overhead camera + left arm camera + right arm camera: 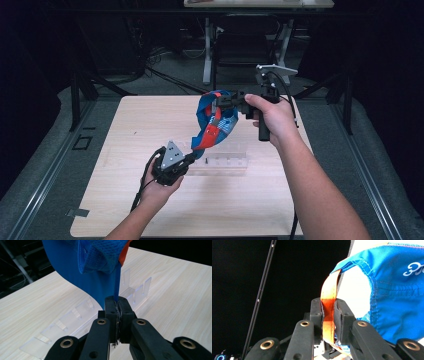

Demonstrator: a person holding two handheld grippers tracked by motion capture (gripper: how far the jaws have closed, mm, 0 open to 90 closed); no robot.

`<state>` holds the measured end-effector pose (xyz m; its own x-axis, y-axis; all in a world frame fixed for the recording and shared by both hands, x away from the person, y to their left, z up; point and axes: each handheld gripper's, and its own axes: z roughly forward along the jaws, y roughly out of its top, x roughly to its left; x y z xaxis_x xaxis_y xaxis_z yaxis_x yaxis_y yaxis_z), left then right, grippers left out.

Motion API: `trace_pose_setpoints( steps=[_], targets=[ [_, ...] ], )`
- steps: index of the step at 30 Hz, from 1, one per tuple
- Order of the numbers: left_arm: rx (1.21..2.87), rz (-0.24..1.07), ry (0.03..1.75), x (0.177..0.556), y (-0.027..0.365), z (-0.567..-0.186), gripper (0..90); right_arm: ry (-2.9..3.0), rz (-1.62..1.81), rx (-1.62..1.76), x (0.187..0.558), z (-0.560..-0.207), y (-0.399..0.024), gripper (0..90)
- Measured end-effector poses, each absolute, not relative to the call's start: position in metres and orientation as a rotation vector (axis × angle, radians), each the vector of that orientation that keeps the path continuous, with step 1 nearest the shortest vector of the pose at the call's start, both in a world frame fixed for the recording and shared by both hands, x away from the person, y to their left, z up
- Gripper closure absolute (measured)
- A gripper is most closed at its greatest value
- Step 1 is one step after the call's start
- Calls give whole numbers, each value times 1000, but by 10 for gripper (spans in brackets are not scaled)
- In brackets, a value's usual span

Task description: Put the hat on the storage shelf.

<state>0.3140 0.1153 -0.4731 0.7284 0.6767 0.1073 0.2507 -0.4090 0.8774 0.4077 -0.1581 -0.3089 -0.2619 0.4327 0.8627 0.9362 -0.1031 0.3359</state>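
Note:
A blue cap (216, 120) with orange-red trim hangs in the air over the middle of the wooden table (125, 200), stretched between both grippers. My right gripper (220, 101), held high at the back, is shut on the cap's orange strap (328, 307). My left gripper (194, 156), lower and nearer, is shut on a thin blue edge (117, 290) of the cap. In the left gripper view the blue mesh fabric (100, 255) bunches just above the closed jaws. In the right gripper view the blue crown (397, 295) carries white lettering.
A clear acrylic rack (225, 164) with upright dividers lies on the table right of my left gripper, directly under the cap; the same rack (75, 315) runs behind the left jaws. Desk legs and cables stand on the floor beyond the far table edge.

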Motion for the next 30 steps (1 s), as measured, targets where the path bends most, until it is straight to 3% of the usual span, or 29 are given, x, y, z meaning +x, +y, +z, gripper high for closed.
trace_pose_setpoints(
  steps=[30],
  targets=[
    [1947, 508, 714, 319, 118, -500, 888, -1687, -1296, -1496, 414, -335, -150, 783]
  ],
)
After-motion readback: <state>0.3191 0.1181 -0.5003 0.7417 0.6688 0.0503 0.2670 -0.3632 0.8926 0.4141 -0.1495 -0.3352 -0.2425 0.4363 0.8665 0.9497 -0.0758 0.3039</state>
